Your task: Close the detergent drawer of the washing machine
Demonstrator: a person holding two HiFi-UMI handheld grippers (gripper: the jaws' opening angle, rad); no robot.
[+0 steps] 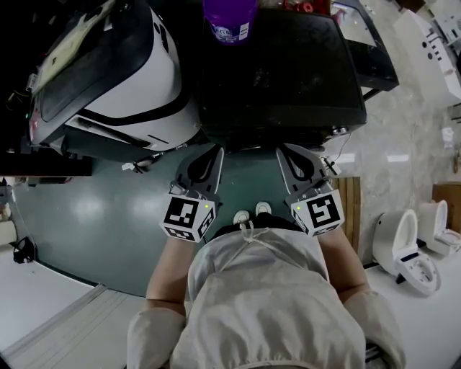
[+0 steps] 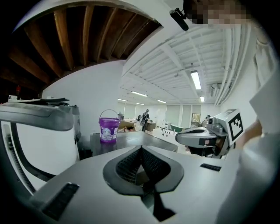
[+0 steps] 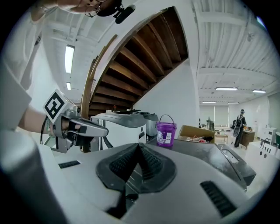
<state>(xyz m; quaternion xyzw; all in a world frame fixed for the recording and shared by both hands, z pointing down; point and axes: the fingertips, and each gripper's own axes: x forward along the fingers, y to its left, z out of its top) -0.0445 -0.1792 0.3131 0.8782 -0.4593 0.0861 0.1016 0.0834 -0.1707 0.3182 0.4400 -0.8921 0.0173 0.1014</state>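
**Two shut grippers, one washing machine**

The left gripper (image 1: 215,153) and the right gripper (image 1: 286,153) each have their jaws pressed together on nothing, just near of the dark washing machine (image 1: 281,72). One purple bucket (image 1: 229,18) stands at its far edge, contents unseen. I cannot pick out the detergent drawer. One white-and-black machine (image 1: 122,72) stands left, and two toilets (image 1: 407,249) right.

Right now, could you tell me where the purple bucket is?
Head view, top centre: the purple bucket stands on the dark machine top, right of the white machine.
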